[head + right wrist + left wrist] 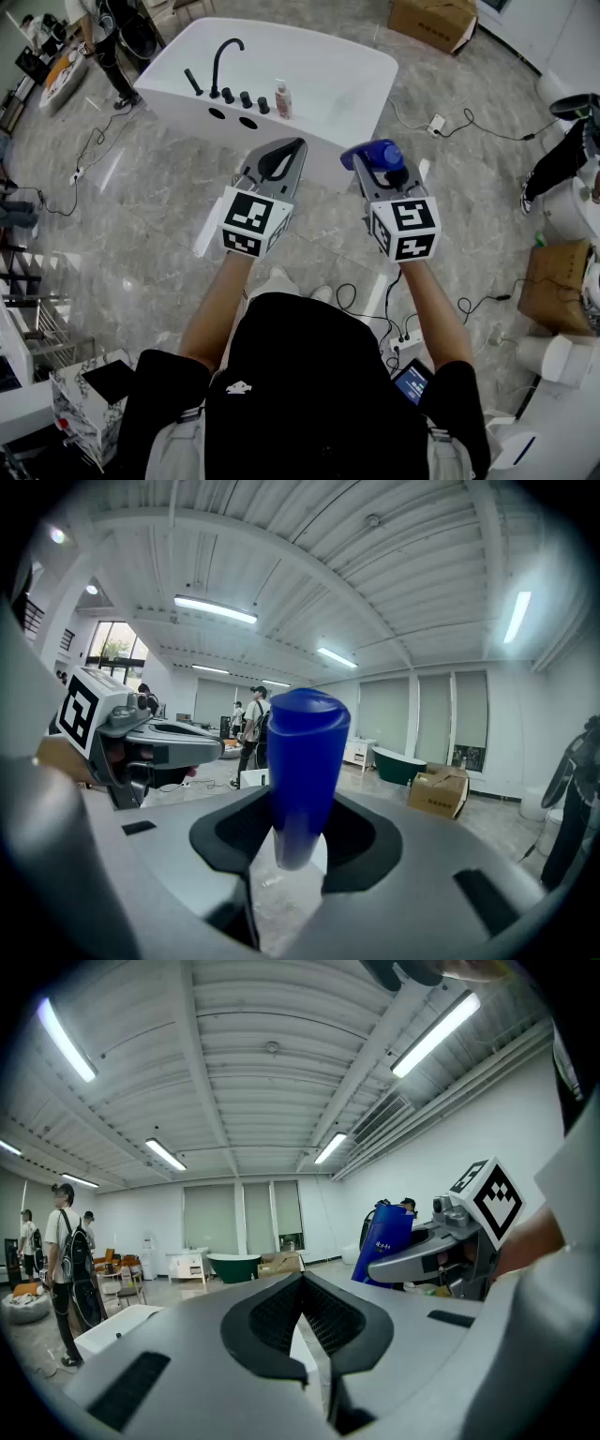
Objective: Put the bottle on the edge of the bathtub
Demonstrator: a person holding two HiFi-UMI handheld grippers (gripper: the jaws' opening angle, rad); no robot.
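Right tool [377, 174] is clamped on the blue bottle [373, 154] near its lower end. The bottle is held over the floor [309, 216], well short of the bathtub [361, 70]. Left tool [281, 156] is shut and empty. Risks judged: the bottle could be tilted in the low grip, toppled on the narrow edge at release, or the small bottle [282, 98] beside the faucet [225, 56] could be knocked.

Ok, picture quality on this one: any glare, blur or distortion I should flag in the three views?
Head view: even light, sharp, fisheye bending the floor around the bathtub. Left gripper view: dark round vignette, ceiling tube lights blown out, left claw soft up close. Right gripper view: same vignette, blue bottle fairly crisp, room behind it curved.
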